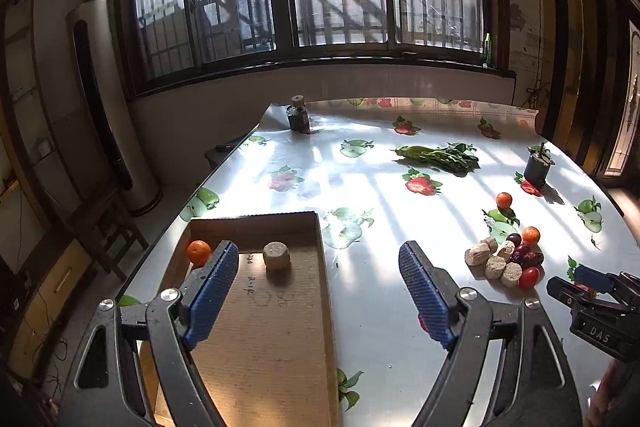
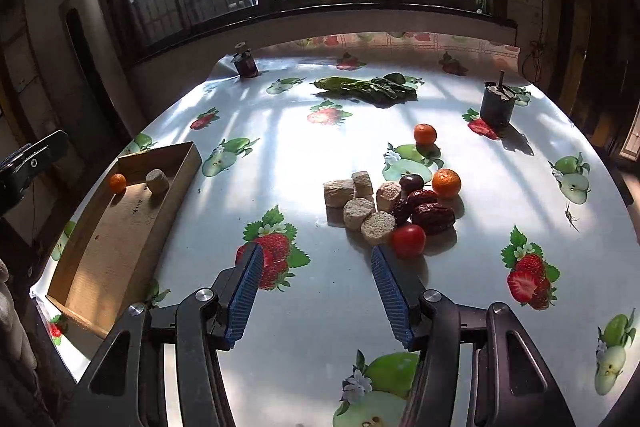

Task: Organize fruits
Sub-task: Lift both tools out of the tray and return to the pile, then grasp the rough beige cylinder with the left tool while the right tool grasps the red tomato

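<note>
A cardboard tray (image 1: 320,259) (image 2: 188,163) at the table's left holds a small orange (image 1: 199,251) (image 2: 117,183) and a beige puck (image 1: 276,255) (image 2: 157,181). My left gripper (image 1: 320,271) is open and empty above the tray's right wall. A pile at the right has several beige pucks (image 2: 358,213) (image 1: 494,265), red dates (image 2: 432,215), a dark plum (image 2: 412,183), a red tomato (image 2: 408,239) (image 1: 529,277) and an orange (image 2: 446,183) (image 1: 531,235). Another orange (image 2: 425,134) (image 1: 504,200) lies farther back. My right gripper (image 2: 316,259) is open and empty just in front of the pile.
Leafy greens (image 2: 368,89) (image 1: 440,157) lie at the back. A dark pot (image 2: 496,105) (image 1: 538,169) stands at the right, a dark jar (image 2: 245,63) (image 1: 299,117) at the back left corner. The table (image 2: 304,155) has a fruit-print cover; a window wall is behind.
</note>
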A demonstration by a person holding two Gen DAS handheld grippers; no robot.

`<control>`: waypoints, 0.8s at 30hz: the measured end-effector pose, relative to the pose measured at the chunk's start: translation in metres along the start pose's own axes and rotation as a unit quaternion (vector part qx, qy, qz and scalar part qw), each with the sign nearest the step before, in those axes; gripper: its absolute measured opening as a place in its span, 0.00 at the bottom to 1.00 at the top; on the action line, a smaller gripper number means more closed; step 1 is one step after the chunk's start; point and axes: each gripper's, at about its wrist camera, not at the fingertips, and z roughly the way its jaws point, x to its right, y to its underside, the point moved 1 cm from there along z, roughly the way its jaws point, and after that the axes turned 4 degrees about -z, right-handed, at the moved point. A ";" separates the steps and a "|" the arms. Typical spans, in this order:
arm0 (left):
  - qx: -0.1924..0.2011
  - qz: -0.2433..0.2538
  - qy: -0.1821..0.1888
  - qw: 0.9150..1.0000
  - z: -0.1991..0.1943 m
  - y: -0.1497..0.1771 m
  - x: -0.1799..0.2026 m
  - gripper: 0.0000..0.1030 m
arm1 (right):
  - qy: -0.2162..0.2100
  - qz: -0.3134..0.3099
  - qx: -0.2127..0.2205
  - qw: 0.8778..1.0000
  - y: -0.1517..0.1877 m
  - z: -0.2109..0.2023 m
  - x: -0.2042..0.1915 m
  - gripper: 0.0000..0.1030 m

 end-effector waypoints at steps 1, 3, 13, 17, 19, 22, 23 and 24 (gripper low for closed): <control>-0.013 -0.006 0.010 1.000 0.007 0.002 0.003 0.79 | 0.012 0.013 -0.002 1.000 0.000 0.000 0.016 0.59; -0.039 -0.018 0.030 0.999 0.022 0.007 0.007 0.79 | 0.034 0.038 -0.006 0.999 0.000 0.000 0.049 0.59; -0.152 -0.021 0.123 0.981 0.098 0.037 0.068 0.79 | 0.034 0.084 -0.034 0.995 0.001 0.025 0.104 0.59; -0.177 -0.055 0.144 0.972 0.136 0.029 0.086 0.79 | 0.005 0.069 -0.045 0.997 0.002 0.048 0.088 0.59; -0.193 -0.078 0.175 0.962 0.156 0.025 0.096 0.79 | -0.009 0.060 -0.051 0.997 0.003 0.059 0.079 0.59; -0.208 -0.088 0.207 0.952 0.180 0.025 0.113 0.79 | -0.023 0.049 -0.053 0.997 0.007 0.071 0.070 0.59; -0.210 -0.084 0.215 0.950 0.187 0.025 0.120 0.79 | -0.028 0.046 -0.052 0.997 0.007 0.073 0.068 0.59; -0.214 -0.077 0.215 0.950 0.193 0.026 0.126 0.79 | -0.032 0.043 -0.052 0.997 0.008 0.075 0.066 0.59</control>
